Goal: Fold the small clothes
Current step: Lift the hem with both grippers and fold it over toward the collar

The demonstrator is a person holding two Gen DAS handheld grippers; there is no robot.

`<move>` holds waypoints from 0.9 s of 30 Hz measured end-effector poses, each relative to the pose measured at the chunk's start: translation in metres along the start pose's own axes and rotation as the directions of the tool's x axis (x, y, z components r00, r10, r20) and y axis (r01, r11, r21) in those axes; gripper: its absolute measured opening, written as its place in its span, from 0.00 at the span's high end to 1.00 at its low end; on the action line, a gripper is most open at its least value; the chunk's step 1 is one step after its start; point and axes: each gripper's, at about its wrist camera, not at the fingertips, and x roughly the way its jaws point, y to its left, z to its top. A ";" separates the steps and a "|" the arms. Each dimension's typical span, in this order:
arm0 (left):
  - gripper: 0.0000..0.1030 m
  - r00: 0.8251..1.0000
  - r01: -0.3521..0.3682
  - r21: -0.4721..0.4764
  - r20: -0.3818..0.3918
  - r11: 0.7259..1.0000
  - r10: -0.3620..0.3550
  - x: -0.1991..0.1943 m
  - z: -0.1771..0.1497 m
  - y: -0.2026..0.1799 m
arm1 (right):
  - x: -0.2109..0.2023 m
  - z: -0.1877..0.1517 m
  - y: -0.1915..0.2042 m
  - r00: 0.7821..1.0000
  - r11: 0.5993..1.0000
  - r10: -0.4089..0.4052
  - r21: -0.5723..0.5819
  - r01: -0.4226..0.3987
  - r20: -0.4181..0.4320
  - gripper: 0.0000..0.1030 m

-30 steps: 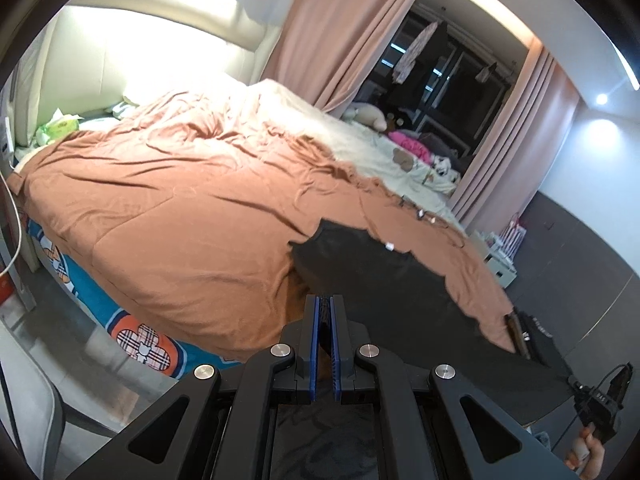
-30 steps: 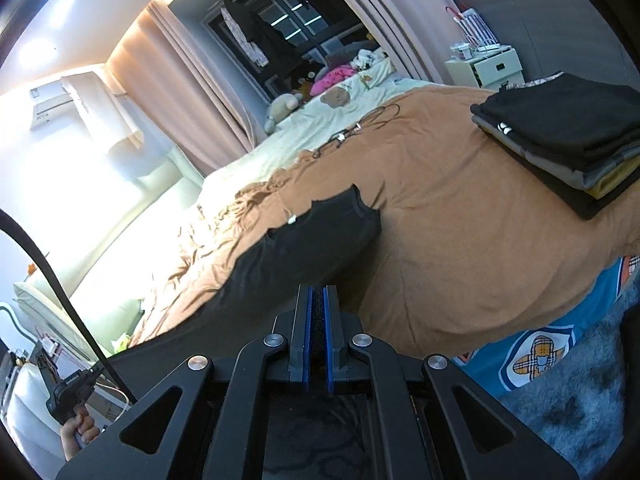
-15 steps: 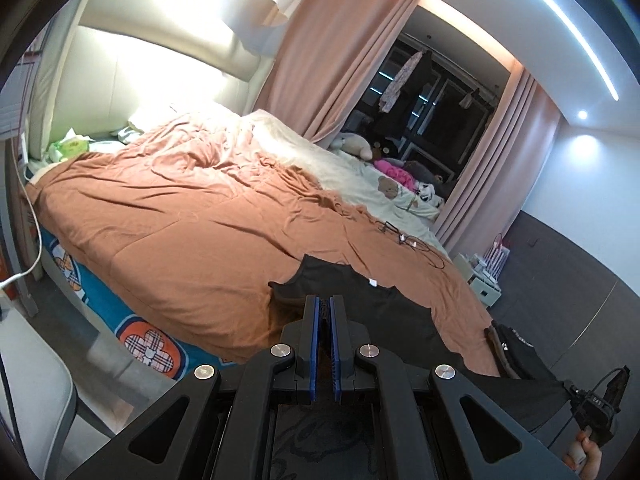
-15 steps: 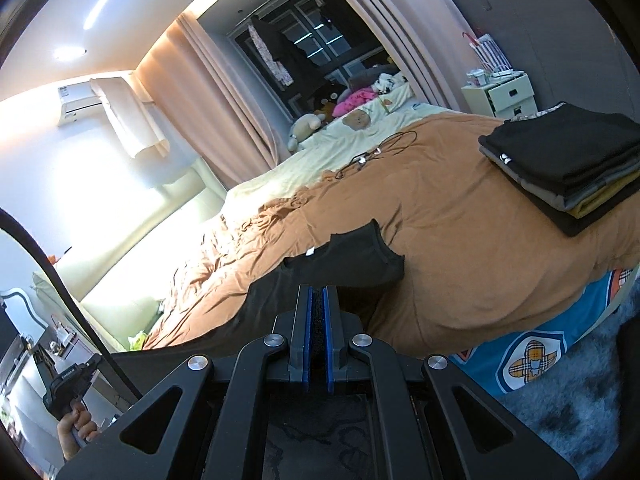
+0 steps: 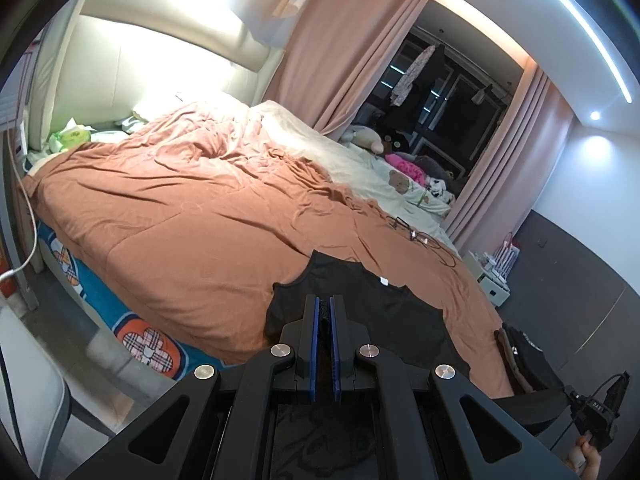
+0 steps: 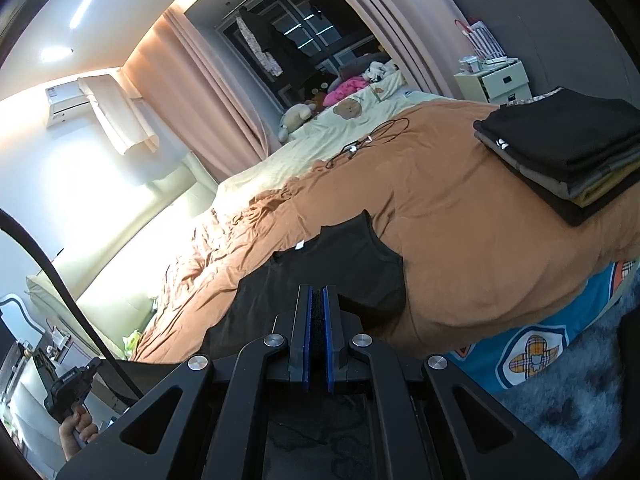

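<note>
A black sleeveless shirt (image 5: 372, 312) lies stretched over the near edge of the bed, its collar with a white tag toward the middle of the brown duvet (image 5: 192, 232). My left gripper (image 5: 324, 312) is shut on the shirt's hem at one corner. My right gripper (image 6: 315, 304) is shut on the hem at the other corner, and the same shirt (image 6: 340, 260) spreads away from it. The hem between the two hangs off the bed's edge.
A stack of folded clothes (image 6: 568, 152) sits on the bed's near right corner, also seen as folded clothes (image 5: 524, 364). Black cables (image 6: 368, 140) lie further back on the duvet. Soft toys (image 5: 376, 144) crowd the window end. A white nightstand (image 6: 496, 80) stands by the wall.
Both grippers have pulled back and tilted up, drawing the shirt toward the near edge of the bed and spreading it flatter. Both stay shut on the hem.
</note>
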 end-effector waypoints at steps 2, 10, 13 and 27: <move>0.95 1.000 -0.003 0.004 -0.003 1.000 0.003 0.009 0.007 -0.002 | 0.008 0.009 0.003 1.000 1.000 -0.002 0.000 0.002 0.000 0.98; 0.95 1.000 -0.015 0.058 -0.006 0.998 0.015 0.055 0.053 -0.022 | 0.056 0.050 0.023 0.999 0.999 -0.037 -0.031 0.037 0.002 0.98; 0.95 1.000 -0.020 0.073 -0.019 0.997 0.022 0.076 0.066 -0.024 | 0.077 0.059 0.027 0.998 0.998 -0.055 -0.035 0.055 -0.012 0.98; 0.95 0.989 -0.074 0.144 -0.113 0.987 0.091 0.194 0.100 -0.036 | 0.172 0.100 0.032 0.987 0.989 -0.138 -0.070 0.132 -0.086 0.98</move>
